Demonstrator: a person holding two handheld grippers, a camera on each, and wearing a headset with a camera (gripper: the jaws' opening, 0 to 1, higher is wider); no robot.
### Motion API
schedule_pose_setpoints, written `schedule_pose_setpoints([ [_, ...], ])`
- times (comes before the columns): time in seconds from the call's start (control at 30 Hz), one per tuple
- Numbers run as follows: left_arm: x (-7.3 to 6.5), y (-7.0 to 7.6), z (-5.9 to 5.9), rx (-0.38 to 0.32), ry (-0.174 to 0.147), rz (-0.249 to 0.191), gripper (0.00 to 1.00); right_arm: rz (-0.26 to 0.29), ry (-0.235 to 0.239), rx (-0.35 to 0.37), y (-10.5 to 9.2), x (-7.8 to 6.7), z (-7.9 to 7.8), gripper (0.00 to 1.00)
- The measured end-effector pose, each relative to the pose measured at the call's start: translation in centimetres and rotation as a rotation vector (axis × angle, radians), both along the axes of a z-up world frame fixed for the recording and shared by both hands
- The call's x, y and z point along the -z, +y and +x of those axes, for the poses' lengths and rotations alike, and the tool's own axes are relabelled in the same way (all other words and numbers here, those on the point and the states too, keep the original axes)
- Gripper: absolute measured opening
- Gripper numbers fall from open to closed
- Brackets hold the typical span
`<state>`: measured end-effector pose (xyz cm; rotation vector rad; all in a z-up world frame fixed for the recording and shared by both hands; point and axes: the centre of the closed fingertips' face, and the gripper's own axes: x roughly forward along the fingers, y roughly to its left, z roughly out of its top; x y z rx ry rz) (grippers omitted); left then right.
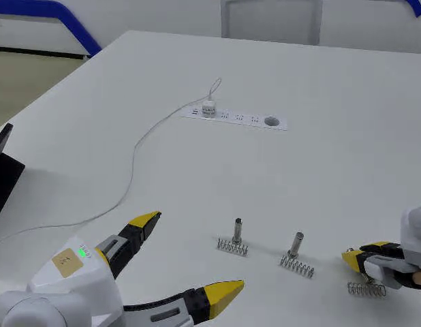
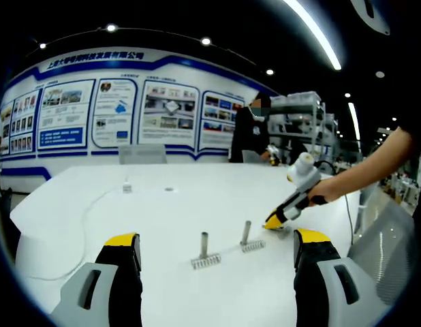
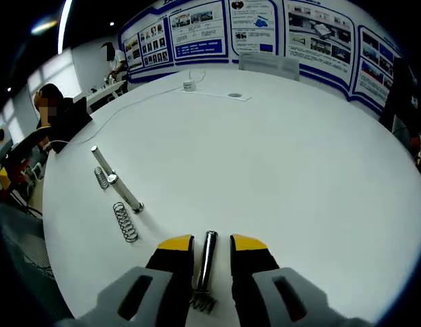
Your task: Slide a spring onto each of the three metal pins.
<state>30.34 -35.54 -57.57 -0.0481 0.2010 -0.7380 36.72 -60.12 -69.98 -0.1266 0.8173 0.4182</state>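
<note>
**Head view.** White worktop (image 1: 299, 177). My left hand-held gripper (image 1: 186, 255), white body with black jaws and yellow tips, sits low at the near edge with its jaws spread wide and nothing between them. First pin (image 1: 238, 229), a short silver metal cylinder, stands upright. First spring (image 1: 232, 246), a small steel coil, lies flat at its foot. Second pin (image 1: 296, 242), same kind, is upright to the right of it, with the second spring (image 1: 296, 266) lying against its base. My right hand-held gripper (image 1: 357, 261) comes in from the right edge. Third spring (image 1: 366, 289) lies on the worktop just beside its tips. Farther back are a flush white power strip (image 1: 234, 117), a white plug (image 1: 208, 107) and a thin white cable (image 1: 132, 170).

**Left gripper view.** Both yellow-tipped jaws are far apart. First pin (image 2: 204, 244) and second pin (image 2: 246, 231) stand ahead between them, well clear of both. The right hand-held gripper (image 2: 278, 219) has its tips down at the worktop past the second pin.

**Right gripper view.** Third pin (image 3: 208, 255), a silver metal pin, lies between the jaws of my right hand-held gripper (image 3: 212, 244). The jaws are narrowly parted, with a slim gap on each side of the pin. Third spring (image 3: 202, 302) is at the pin's near end. The other two pins and springs are off to the left.
</note>
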Motion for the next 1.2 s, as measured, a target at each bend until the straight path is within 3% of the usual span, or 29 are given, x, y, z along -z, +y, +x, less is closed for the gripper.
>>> schedule_pose_setpoints([
  [0.3, 0.10, 0.04, 0.00, -0.001, 0.002, 0.003, 0.95, -0.046, 0.023, -0.013, 0.00, 0.57, -0.33, 0.19],
  [0.5, 0.17, -0.01, -0.06, 0.002, 0.002, 0.008, 0.95, -0.058, 0.013, -0.026, 0.33, 0.45, -0.12, 0.17],
  [0.87, 0.34, -0.06, -0.12, 0.006, 0.005, 0.016, 0.95, -0.064, 0.070, -0.033, 0.67, 0.52, 0.07, 0.12],
  [1.2, 0.45, -0.22, -0.25, 0.016, 0.008, 0.026, 0.96, -0.042, 0.092, -0.010, 0.54, 0.55, 0.11, 0.09],
])
